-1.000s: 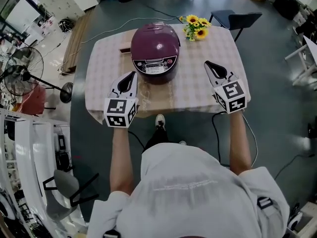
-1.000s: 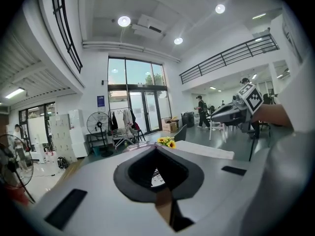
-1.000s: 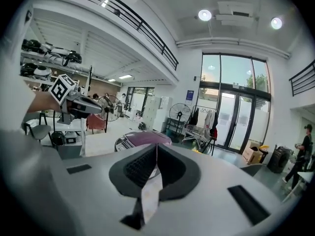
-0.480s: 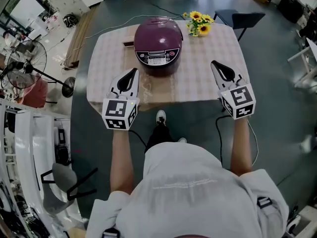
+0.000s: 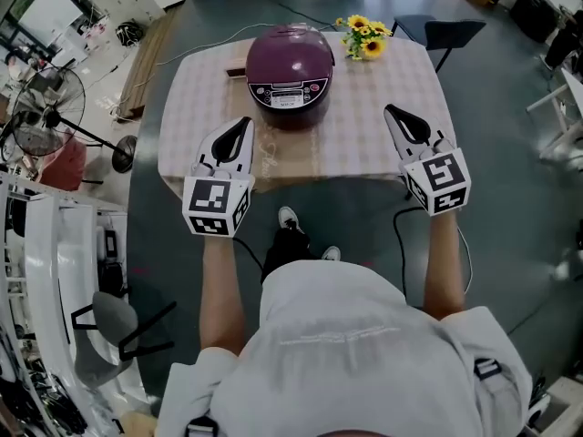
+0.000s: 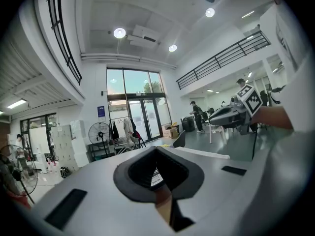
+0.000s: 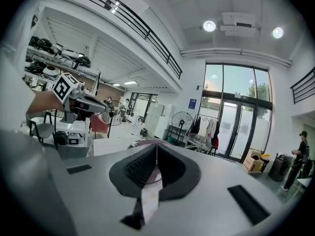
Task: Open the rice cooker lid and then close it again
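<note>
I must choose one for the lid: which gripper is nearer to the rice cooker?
The left gripper: its tip lies close by the front of the rice cooker, while the right gripper is farther off sideways.

I see one cooker (image 5: 290, 78): round, dark purple, glossy, standing upright on the desk (image 5: 383, 98), toward the far middle of it. Its domed lid (image 5: 290, 55) is shut flat. A pale control panel (image 5: 286, 96) on the front faces me.
</note>
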The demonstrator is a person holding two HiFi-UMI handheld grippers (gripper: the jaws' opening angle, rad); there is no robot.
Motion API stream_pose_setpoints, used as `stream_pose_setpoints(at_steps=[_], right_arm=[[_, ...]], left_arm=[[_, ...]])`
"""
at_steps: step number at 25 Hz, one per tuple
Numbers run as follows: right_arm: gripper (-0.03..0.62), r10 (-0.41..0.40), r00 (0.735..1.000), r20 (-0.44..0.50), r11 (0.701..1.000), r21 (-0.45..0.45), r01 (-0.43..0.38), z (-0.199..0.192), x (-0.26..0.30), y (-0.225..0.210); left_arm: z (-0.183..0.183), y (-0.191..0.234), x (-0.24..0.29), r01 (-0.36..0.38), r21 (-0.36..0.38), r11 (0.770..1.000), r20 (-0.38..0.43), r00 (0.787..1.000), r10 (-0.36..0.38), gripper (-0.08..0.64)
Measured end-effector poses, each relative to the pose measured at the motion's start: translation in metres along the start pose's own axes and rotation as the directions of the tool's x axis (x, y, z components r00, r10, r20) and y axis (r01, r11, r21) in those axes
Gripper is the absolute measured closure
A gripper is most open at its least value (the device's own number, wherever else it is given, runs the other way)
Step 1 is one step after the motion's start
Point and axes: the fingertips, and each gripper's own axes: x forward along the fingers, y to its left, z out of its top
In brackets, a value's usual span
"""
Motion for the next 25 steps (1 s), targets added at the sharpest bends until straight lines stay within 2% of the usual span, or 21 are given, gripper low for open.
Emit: stream_pose_setpoints(at_steps=[12, 19, 25], right_arm=[[0.563, -0.009, 1.000, 0.011, 1.000, 0.009, 0.009, 0.008, -0.012, 0.001], [0.563, -0.039, 0.999, 0.003, 0.999, 0.014, 0.039, 0.001, -0.011, -0.009], [0.563, -0.033, 0.999, -0.013, 0.999, 0.008, 0.033, -0.007, -0.007, -0.012]], left_arm=[[0.003, -0.005, -0.015, 0.008, -0.002, 1.000, -0.025, 1.000, -0.008, 0.545], [-0.002, -0.004, -0.009, 0.019, 0.004, 1.000, -0.042, 0.999, -0.019, 0.545], [-0.009, -0.001, -0.003, 0.018, -0.010, 1.000, -0.053, 0.998, -0.019, 0.545]])
